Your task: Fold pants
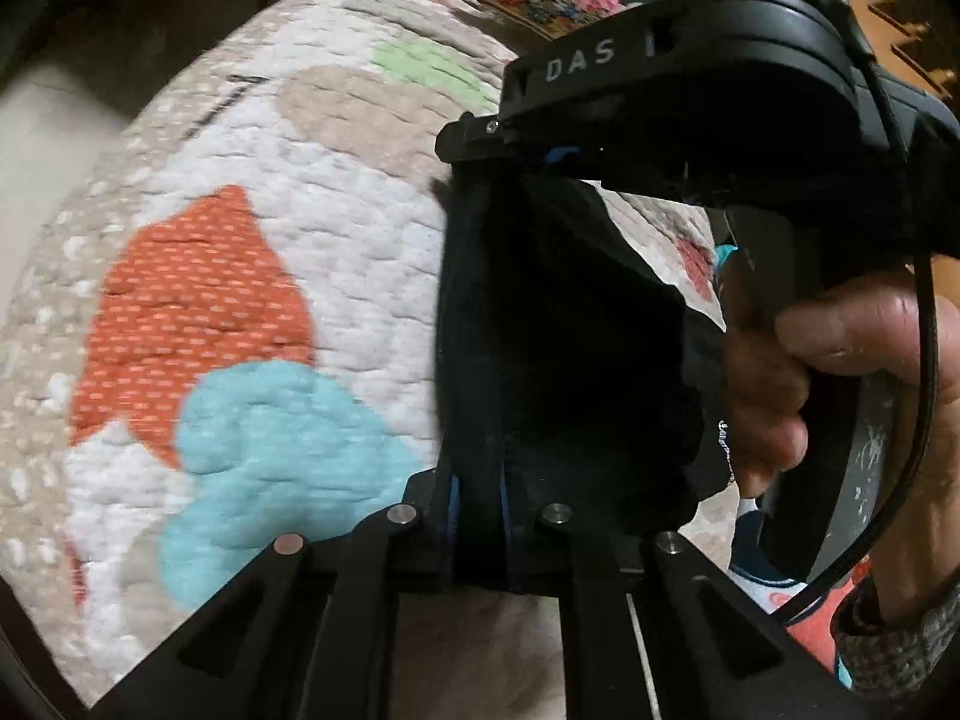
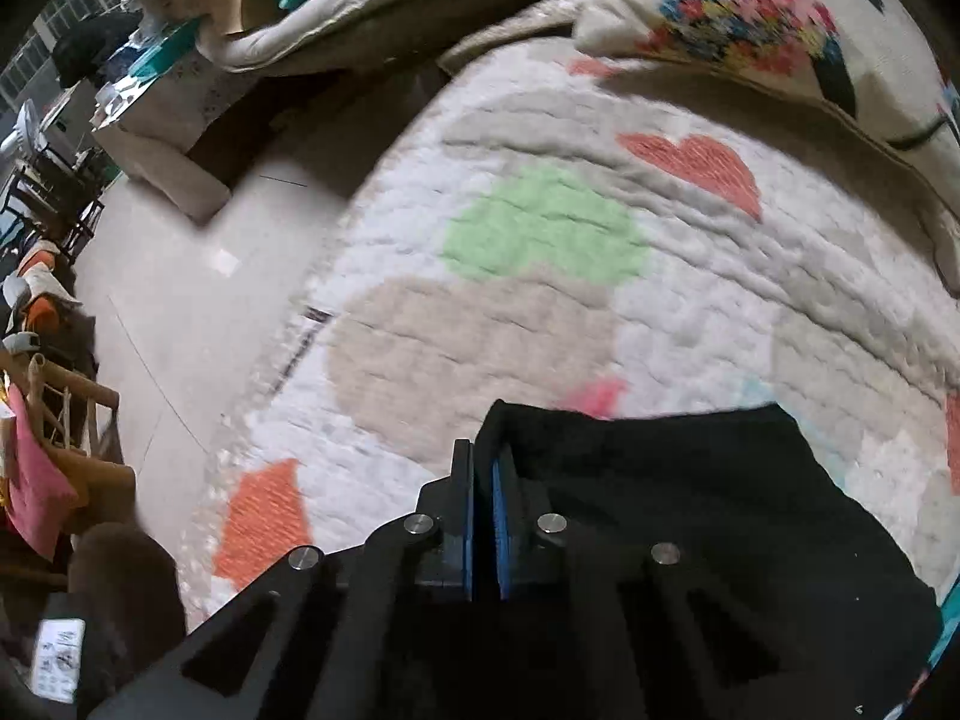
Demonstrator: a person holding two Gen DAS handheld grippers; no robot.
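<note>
The black pants [image 1: 576, 348] hang stretched between both grippers above a quilted bed cover. My left gripper [image 1: 480, 516] is shut on one edge of the pants. My right gripper [image 1: 516, 138] shows at the top of the left wrist view, held by a hand [image 1: 840, 372], and is shut on the far edge of the same cloth. In the right wrist view my right gripper [image 2: 485, 480] pinches the black pants [image 2: 690, 510], which spread to the right over the quilt.
The quilt [image 2: 540, 312] has orange, green, blue and beige patches. A patterned pillow [image 2: 750, 18] lies at the far right. The bed's left edge drops to a tiled floor [image 2: 180, 300] with furniture and clutter [image 2: 54, 480].
</note>
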